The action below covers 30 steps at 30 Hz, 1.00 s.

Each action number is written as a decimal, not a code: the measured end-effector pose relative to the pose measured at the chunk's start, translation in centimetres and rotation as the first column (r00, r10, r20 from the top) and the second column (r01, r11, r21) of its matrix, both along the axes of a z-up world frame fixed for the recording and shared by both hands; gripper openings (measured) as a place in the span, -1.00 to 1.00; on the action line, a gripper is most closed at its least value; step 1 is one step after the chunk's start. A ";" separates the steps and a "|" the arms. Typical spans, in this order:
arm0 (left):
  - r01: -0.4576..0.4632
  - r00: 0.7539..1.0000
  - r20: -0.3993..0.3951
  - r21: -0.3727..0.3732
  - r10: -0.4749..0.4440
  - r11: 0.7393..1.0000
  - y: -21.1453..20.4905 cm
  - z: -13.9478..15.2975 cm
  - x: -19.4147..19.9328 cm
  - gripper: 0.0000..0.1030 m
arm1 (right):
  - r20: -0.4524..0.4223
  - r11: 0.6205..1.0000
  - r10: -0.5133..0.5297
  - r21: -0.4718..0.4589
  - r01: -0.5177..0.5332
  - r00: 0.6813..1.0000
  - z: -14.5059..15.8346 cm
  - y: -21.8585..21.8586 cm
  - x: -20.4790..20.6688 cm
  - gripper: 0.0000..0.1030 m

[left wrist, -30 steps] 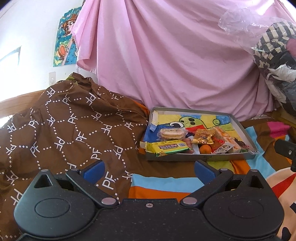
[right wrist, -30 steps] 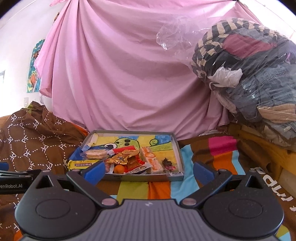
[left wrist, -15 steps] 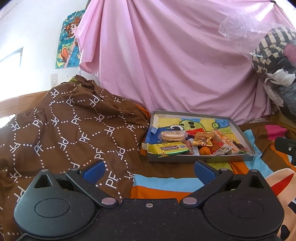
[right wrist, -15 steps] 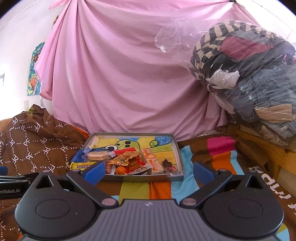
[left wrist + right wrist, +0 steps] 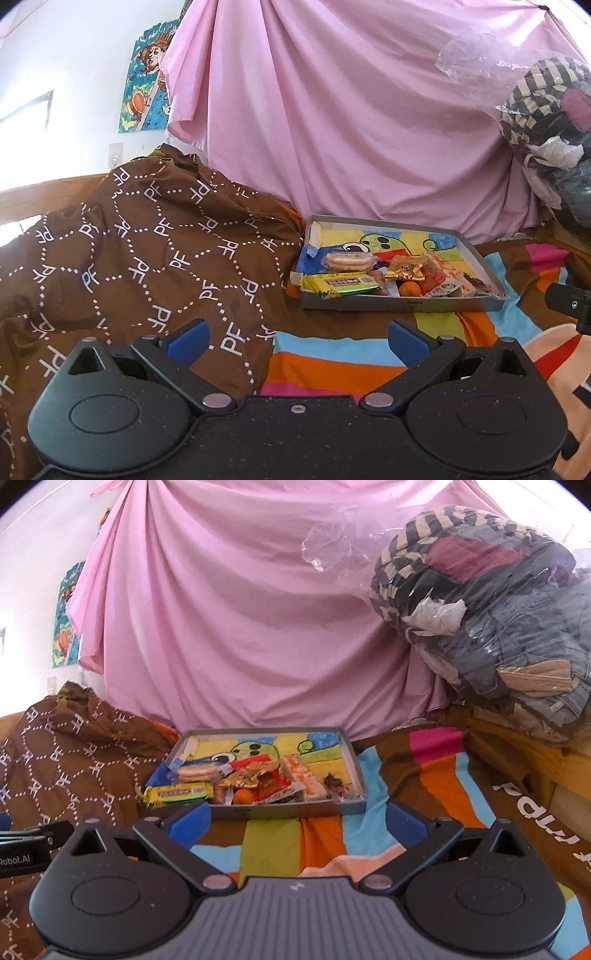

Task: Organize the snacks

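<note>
— Well, how are the fingers set?
— Both the left gripper and right gripper are held wide apart, empty, above striped bedding.
— And the snacks?
— Crinkled wrappers, a yellow bar and a round orange are heaped in a shallow cardboard tray. Bagged clothes are fully seen only rightward.

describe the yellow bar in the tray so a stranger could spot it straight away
Find the shallow grey cardboard tray with a cartoon-printed floor, lying on the striped blanket in front of the pink hanging sheet. At its front left corner lies a long yellow-wrapped snack bar, one end poking over the edge. It is the only long yellow wrapper; the round clear-wrapped biscuits sit just behind it.
</note>
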State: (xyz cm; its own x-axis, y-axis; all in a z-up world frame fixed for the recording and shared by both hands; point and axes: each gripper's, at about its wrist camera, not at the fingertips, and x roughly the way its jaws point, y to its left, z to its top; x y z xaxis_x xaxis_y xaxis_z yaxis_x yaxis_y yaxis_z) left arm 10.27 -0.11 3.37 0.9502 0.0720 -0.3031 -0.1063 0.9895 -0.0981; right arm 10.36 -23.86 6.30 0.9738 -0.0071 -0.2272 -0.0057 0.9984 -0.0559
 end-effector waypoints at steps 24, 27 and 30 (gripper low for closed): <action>0.060 0.998 -0.030 0.026 -0.059 0.998 0.8 -1.6 -1.9 0.99 | -0.095 1.000 0.020 -0.014 -0.022 0.995 -2.2 1.8 -1.4 1.00; 0.048 0.998 -0.035 0.036 -0.046 0.998 1.0 -1.6 -2.1 0.99 | -0.103 1.000 0.020 -0.006 -0.021 0.994 -2.3 1.6 -1.3 1.00; 0.037 0.999 -0.034 0.023 -0.036 0.999 1.3 -1.7 -2.2 0.99 | -0.095 1.000 0.015 -0.013 -0.017 0.995 -2.2 1.5 -1.2 1.00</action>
State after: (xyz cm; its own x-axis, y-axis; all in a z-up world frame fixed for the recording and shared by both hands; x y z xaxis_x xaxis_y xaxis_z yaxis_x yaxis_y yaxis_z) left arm 8.08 1.15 1.66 0.9417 0.0452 -0.3334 -0.0730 0.9948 -0.0713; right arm 9.21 -22.39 4.10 0.9477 0.0045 -0.3191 -0.0276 0.9973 -0.0680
